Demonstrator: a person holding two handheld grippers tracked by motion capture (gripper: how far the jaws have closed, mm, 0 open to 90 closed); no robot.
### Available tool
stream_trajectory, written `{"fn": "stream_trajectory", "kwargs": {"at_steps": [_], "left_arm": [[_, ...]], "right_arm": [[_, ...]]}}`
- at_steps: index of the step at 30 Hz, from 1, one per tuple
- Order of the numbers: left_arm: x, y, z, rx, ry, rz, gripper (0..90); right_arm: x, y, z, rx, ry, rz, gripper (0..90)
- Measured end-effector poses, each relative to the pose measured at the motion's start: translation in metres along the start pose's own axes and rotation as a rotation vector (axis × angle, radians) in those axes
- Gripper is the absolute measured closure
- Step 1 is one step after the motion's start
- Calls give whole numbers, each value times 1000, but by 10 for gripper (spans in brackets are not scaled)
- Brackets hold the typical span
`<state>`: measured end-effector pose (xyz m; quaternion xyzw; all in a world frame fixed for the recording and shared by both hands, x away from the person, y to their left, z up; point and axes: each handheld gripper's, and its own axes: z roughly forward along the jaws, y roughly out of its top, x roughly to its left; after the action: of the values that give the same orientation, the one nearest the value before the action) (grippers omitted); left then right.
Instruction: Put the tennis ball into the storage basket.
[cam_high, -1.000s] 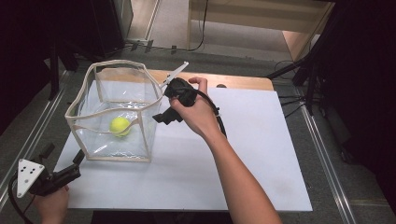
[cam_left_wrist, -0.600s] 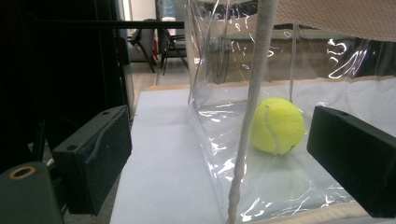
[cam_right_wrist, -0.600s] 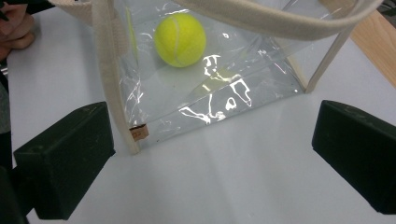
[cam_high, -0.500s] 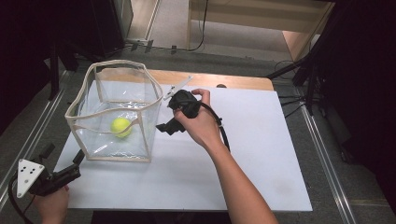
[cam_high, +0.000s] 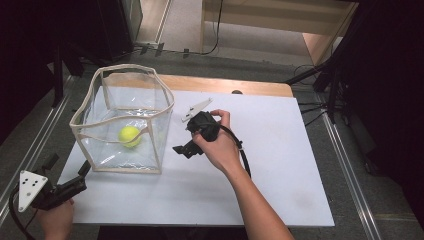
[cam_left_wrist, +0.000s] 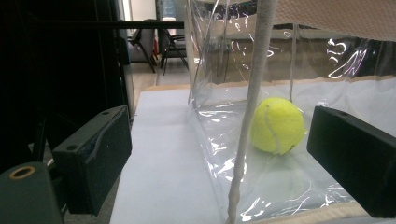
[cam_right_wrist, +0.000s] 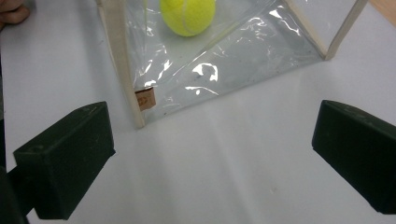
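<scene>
Ball (cam_high: 129, 136) – fuzzy, yellow – inside clear, seemingly plastic bag (cam_high: 150, 107).

A fuzzy felt tennis ball (cam_left_wrist: 277, 125) sits inside a glossy clear-plastic bag (cam_high: 150, 107) with cloth-trimmed edges.

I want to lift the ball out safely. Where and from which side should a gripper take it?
Grip the tennis ball across its middle, coming straight down through the open top of the clear bag: the plastic walls close every side, and the round shape probably suits a centred pinch.
</scene>
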<state>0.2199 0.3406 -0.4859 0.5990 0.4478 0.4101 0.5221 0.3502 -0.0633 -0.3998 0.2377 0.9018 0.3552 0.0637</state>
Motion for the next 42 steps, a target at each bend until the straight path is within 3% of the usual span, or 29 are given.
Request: {"fn": "stream_trajectory", "kwargs": {"at_steps": [23,42], "left_arm": [[-1,0,0,0,3,4,69],[-2,0,0,3,5,10,69]], "right_arm": [[9,-60,-3,-78,-14,41,0],[8,-111,-18,-148,-67,89,0]]}}
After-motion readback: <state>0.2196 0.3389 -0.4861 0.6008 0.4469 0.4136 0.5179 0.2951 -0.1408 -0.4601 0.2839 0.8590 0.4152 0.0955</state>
